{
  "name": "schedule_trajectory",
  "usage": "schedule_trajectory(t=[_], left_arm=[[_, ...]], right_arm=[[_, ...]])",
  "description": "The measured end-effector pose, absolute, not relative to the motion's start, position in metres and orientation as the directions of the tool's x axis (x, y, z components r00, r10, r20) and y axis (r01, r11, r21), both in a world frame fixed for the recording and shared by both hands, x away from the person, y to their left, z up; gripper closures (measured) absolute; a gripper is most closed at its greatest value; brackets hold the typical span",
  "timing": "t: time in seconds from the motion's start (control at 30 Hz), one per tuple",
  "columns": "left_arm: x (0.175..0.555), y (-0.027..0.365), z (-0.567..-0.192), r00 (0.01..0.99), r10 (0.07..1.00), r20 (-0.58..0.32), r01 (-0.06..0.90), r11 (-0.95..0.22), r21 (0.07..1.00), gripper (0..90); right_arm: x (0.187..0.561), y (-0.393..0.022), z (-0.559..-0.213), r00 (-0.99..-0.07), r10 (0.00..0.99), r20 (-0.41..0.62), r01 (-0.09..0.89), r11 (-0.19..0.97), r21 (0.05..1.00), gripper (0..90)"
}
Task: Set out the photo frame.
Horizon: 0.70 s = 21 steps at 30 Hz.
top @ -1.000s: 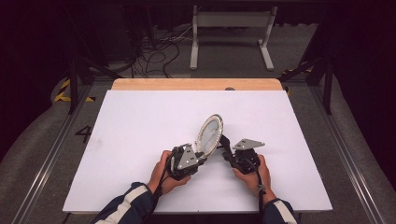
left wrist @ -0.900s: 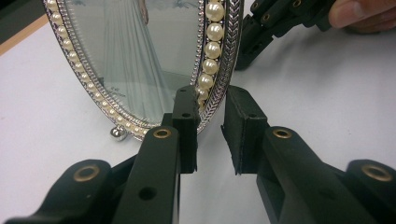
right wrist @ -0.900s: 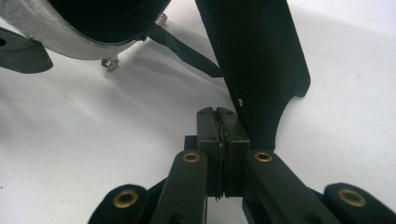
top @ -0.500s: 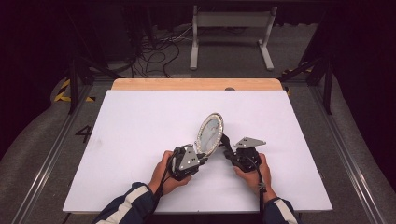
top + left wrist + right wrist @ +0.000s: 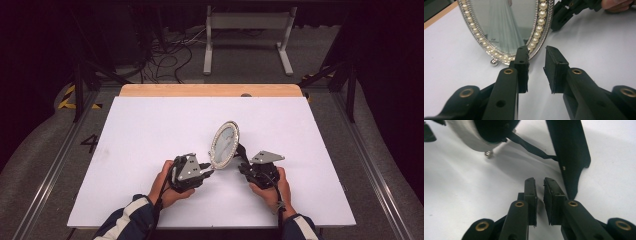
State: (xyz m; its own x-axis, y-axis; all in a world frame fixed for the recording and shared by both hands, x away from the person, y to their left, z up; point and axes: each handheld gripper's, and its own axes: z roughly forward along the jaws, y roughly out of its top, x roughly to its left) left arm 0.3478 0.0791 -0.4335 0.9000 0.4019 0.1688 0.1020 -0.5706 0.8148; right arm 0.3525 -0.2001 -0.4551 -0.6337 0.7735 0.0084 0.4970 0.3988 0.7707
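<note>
From the high view, a small oval picture frame with a silver rim set with pearl-like beads [image 5: 224, 144] stands tilted on the white table [image 5: 150, 135], a little nearer the person than the middle. The left hand-held gripper [image 5: 209, 170] lies low on the table just left of the frame's lower edge, its tips at the rim. The right hand-held gripper [image 5: 243, 167] sits just right of the frame, behind it, beside the frame's black easel leg [image 5: 242, 150]. Both forearms wear dark sleeves with white stripes [image 5: 125, 222].

In the left gripper view, the frame [image 5: 506, 27] rises close ahead, its beaded rim curving down to a small silver foot [image 5: 494, 62] resting on the table. The left hand-held gripper [image 5: 536, 60] has just been opening; its jaws stand narrowly apart with nothing between them — the left jaw's tip overlaps the rim's bottom edge, though whether it touches I cannot tell. The other gripper shows at the top right.

In the right gripper view, the frame's silver back edge [image 5: 471, 140] and foot [image 5: 488, 154] sit at the upper left, and the black easel leg [image 5: 571, 157] stands on the table at the right, tied to the frame by a thin black strap [image 5: 531, 147]. The right hand-held gripper [image 5: 539, 182] has just been opening — its jaws are a narrow slit apart, empty, just left of the leg's foot.
</note>
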Motion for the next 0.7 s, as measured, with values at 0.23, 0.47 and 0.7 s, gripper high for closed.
schedule_trajectory(t=[0.23,0.47,0.7], left_arm=[[0.342,0.108,-0.431,0.887,0.430,0.167,0.118,-0.561,0.819,61.8],[0.337,0.141,-0.435,0.853,0.499,0.152,0.177,-0.550,0.816,44.8],[0.328,0.162,-0.441,0.831,0.533,0.156,0.208,-0.559,0.802,33.8]], right_arm=[[0.340,-0.191,-0.446,-0.667,0.744,0.035,0.455,0.370,0.810,75.2],[0.332,-0.175,-0.443,-0.695,0.718,0.044,0.424,0.359,0.832,66.4],[0.331,-0.171,-0.440,-0.683,0.729,0.044,0.405,0.328,0.853,58.0]])
